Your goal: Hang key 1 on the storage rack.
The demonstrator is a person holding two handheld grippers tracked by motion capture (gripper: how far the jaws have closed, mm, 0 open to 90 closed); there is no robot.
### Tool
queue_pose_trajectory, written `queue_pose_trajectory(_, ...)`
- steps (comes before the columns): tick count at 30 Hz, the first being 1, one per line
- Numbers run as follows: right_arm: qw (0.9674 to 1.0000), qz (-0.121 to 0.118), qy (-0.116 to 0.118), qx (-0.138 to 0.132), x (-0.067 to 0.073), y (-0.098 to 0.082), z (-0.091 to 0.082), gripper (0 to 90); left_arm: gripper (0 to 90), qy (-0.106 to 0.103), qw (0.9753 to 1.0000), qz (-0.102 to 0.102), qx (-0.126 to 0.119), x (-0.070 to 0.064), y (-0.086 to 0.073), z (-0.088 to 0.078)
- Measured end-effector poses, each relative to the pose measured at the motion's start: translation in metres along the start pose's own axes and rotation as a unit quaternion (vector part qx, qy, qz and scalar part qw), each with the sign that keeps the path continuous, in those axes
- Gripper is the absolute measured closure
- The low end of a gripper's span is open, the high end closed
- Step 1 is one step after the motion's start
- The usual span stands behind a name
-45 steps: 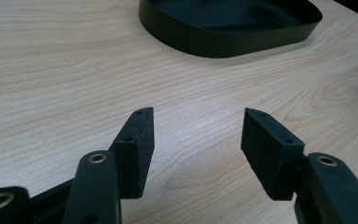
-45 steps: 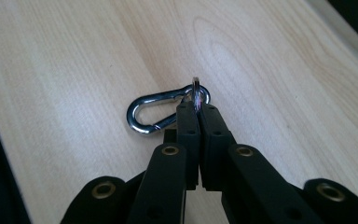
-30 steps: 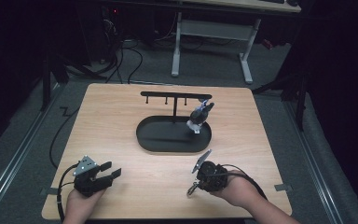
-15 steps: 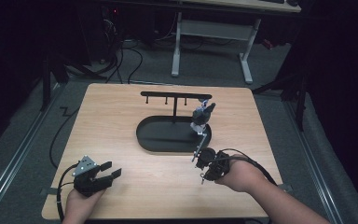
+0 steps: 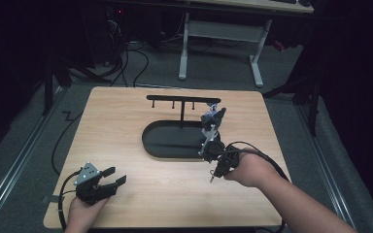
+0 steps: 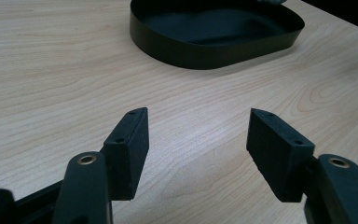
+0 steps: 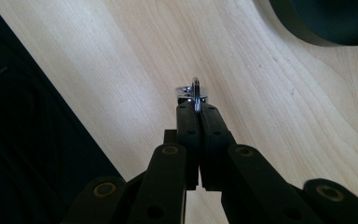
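While the right gripper [image 5: 212,156] stayed pinched shut on a small shiny metal key ring [image 7: 193,92], the black T-shaped hanging rack [image 5: 182,101] with its three pegs rose just beyond it, up and to the far left, from one black oval tray [image 5: 162,146]. Its long bar ran left to right, and another cluster of keys [image 5: 212,118] already hung at its right end. The right hand was much the nearer; the left gripper [image 5: 108,179], its empty jaws wide and just then opening, sat at the near left of the light wooden table [image 5: 121,111].
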State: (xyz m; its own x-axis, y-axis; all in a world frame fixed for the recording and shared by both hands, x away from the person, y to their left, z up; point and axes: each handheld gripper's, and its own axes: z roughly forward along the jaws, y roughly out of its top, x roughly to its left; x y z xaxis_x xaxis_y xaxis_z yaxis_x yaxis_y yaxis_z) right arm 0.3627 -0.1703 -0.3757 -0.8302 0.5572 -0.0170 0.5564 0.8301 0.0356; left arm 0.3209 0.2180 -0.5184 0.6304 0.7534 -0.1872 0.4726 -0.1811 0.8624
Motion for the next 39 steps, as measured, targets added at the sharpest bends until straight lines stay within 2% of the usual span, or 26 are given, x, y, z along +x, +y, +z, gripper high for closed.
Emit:
queue_pose_trajectory(5,0.9996,0.027,0.010,0.003,-0.011,0.006,-0.009,89.2,38.1,-0.002,1.0000,0.005,0.000,-0.001,0.000,0.001)
queue_pose_trajectory(12,0.9987,0.050,0.006,0.000,-0.028,0.022,-0.023,89.2,31.9,-0.002,0.9997,0.019,-0.016,-0.004,0.000,-0.001)
queue_pose_trajectory(17,0.9976,0.069,0.002,0.003,-0.041,0.033,-0.028,89.1,30.1,-0.002,0.9994,0.029,-0.018,-0.005,0.001,-0.001)
queue_pose_trajectory(20,0.9978,0.066,-0.001,0.001,-0.049,0.040,-0.030,89.1,30.1,-0.003,0.9994,0.028,-0.018,-0.005,0.000,-0.001)
queue_pose_trajectory(21,0.9972,0.075,-0.002,0.003,-0.050,0.043,-0.031,89.1,30.1,-0.002,0.9995,0.028,-0.018,-0.005,0.000,-0.002)
queue_pose_trajectory(25,0.9961,0.088,-0.002,0.000,-0.058,0.053,-0.034,89.1,30.2,-0.002,0.9995,0.028,-0.017,-0.004,0.000,-0.002)
queue_pose_trajectory(26,0.9964,0.085,-0.001,-0.005,-0.061,0.055,-0.035,89.1,30.2,-0.003,0.9995,0.027,-0.017,-0.004,0.000,-0.002)
queue_pose_trajectory(30,0.9947,0.103,0.001,-0.008,-0.067,0.064,-0.039,89.1,30.5,-0.006,0.9995,0.026,-0.016,-0.004,0.000,-0.001)
queue_pose_trajectory(31,0.9954,0.095,-0.003,-0.009,-0.070,0.065,-0.039,89.1,30.5,-0.006,0.9995,0.026,-0.016,-0.004,0.000,-0.001)
queue_pose_trajectory(32,0.9943,0.106,0.000,-0.006,-0.070,0.067,-0.040,89.1,30.5,-0.006,0.9995,0.027,-0.015,-0.004,0.000,-0.001)
queue_pose_trajectory(34,0.9947,0.102,-0.002,-0.011,-0.074,0.070,-0.041,89.1,30.6,-0.006,0.9995,0.026,-0.015,-0.005,-0.001,0.000)
queue_pose_trajectory(39,0.9936,0.112,-0.003,-0.016,-0.081,0.077,-0.044,89.1,30.2,-0.004,0.9995,0.028,-0.016,-0.005,-0.001,0.000)
